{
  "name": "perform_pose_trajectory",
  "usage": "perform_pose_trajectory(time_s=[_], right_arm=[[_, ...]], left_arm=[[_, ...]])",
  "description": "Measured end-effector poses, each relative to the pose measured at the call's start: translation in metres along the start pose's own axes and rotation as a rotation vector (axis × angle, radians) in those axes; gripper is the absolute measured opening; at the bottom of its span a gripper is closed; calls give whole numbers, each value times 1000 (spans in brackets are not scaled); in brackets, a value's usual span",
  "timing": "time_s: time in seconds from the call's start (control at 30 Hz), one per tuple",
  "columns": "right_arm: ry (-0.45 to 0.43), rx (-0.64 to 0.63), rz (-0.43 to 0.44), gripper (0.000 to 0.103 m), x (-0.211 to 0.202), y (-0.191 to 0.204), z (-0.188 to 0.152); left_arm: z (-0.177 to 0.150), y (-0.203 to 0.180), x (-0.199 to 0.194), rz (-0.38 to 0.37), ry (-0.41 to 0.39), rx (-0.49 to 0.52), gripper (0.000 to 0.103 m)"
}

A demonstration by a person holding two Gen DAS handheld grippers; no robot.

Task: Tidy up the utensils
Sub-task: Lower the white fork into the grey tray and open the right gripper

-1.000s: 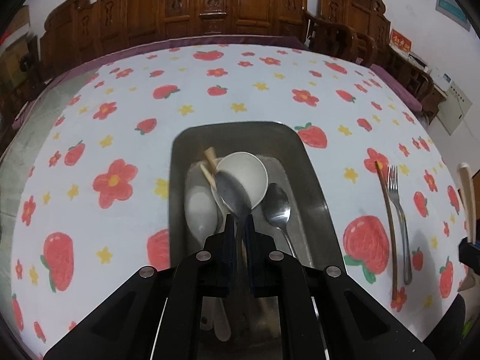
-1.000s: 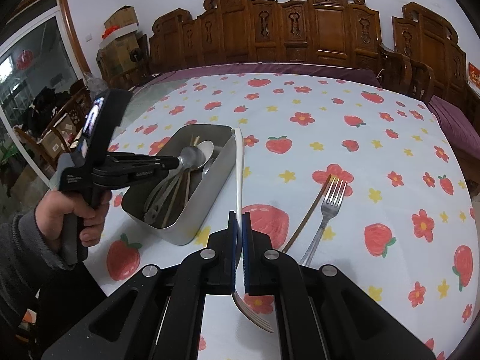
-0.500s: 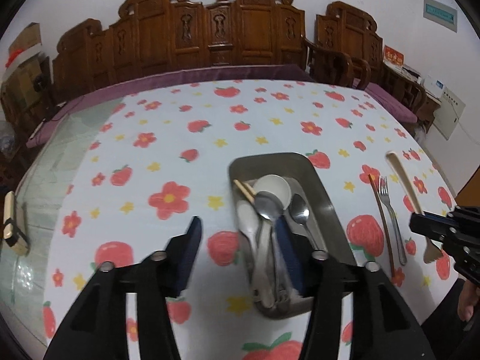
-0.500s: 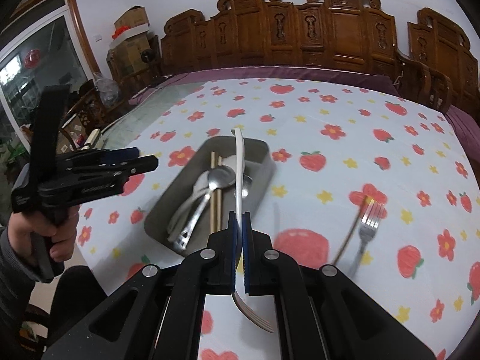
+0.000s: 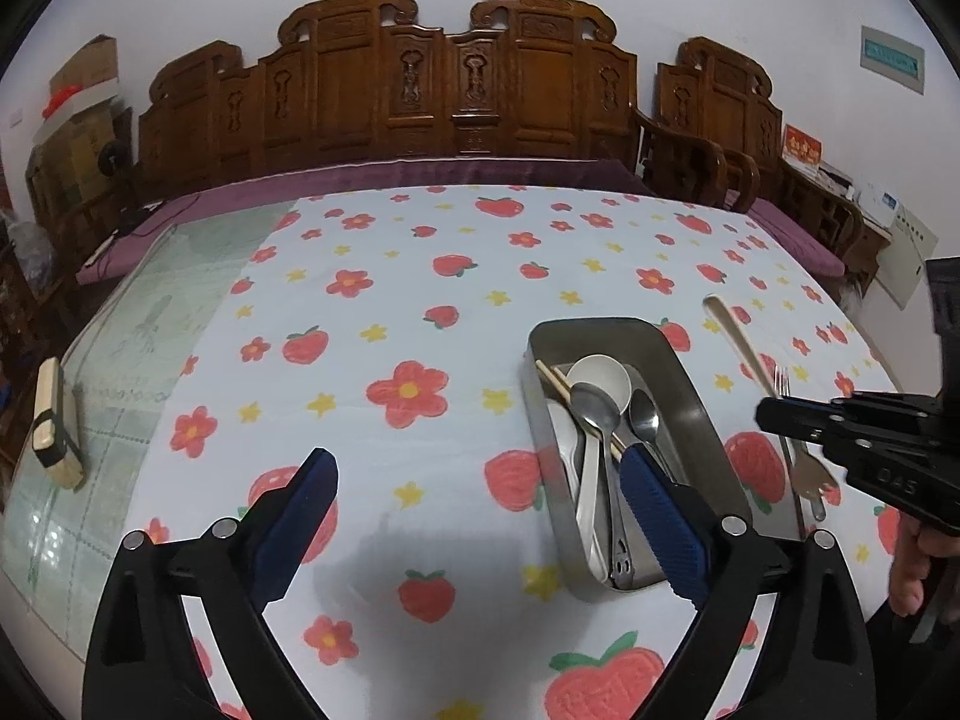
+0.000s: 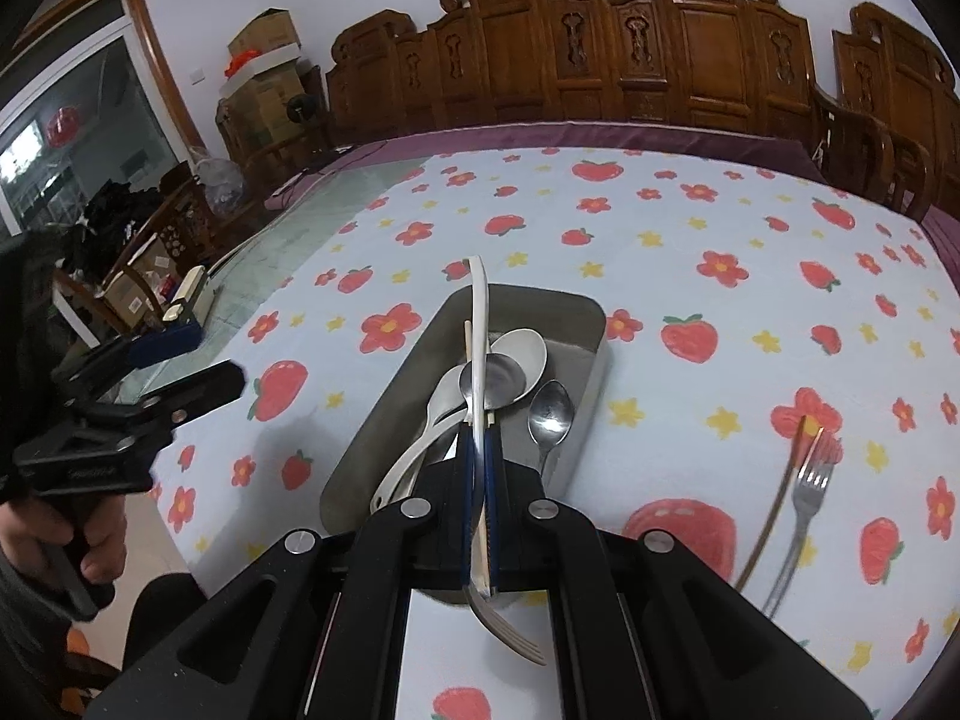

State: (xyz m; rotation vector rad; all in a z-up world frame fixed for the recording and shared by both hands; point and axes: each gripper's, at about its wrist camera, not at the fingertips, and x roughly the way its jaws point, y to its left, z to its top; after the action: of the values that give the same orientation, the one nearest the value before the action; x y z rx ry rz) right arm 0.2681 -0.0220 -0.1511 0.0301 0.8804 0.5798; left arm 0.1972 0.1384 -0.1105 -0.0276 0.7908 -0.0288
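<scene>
A steel tray (image 5: pixel 690 384) (image 6: pixel 540 303) on the strawberry tablecloth holds metal spoons (image 5: pixel 591 408), a white spoon (image 6: pixel 522 348) and chopsticks. My left gripper (image 5: pixel 477 510) hovers just left of the tray. Its jaws are opening wide and nothing is between them. My right gripper (image 6: pixel 477 438) is shut on a white-handled fork (image 6: pixel 478 324), held over the tray's near end with the handle pointing away and the tines toward me. In the left wrist view that right gripper (image 5: pixel 780 420) comes in from the right, beside the tray.
A metal fork (image 6: pixel 810 480) and a brown chopstick (image 6: pixel 768 516) lie on the cloth right of the tray. A small wooden block (image 5: pixel 57 420) rests on the bare glass at the table's left. Carved wooden chairs (image 5: pixel 456 90) line the far edge.
My left gripper released the metal spoon into the tray, opened and drew back up and to the left. My right gripper carried the white-handled fork leftward to over the tray.
</scene>
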Motion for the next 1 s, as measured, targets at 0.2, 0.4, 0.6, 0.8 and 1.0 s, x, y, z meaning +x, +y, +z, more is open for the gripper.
perform_pose_trajectory(time_s=[0.2,0.4,0.6,0.8,1.0], right_arm=[[32,33,2,4,24,-1,4],[74,56,22,4,55,4,10],[110,48,17,6,76,10,5],[102,52,27,8,78,6,4],[38,27,19,8,48,-8,3]], left_arm=[[-4,8,-3,-8,-17,-18,91],[-6,12,-4,-4,-42,-28,92],[-9,11,-5,5,-87,-44,92],[-12,4,-3,4,-86,-28,92],[-14,-13,-6,-19,-77,-1,92]])
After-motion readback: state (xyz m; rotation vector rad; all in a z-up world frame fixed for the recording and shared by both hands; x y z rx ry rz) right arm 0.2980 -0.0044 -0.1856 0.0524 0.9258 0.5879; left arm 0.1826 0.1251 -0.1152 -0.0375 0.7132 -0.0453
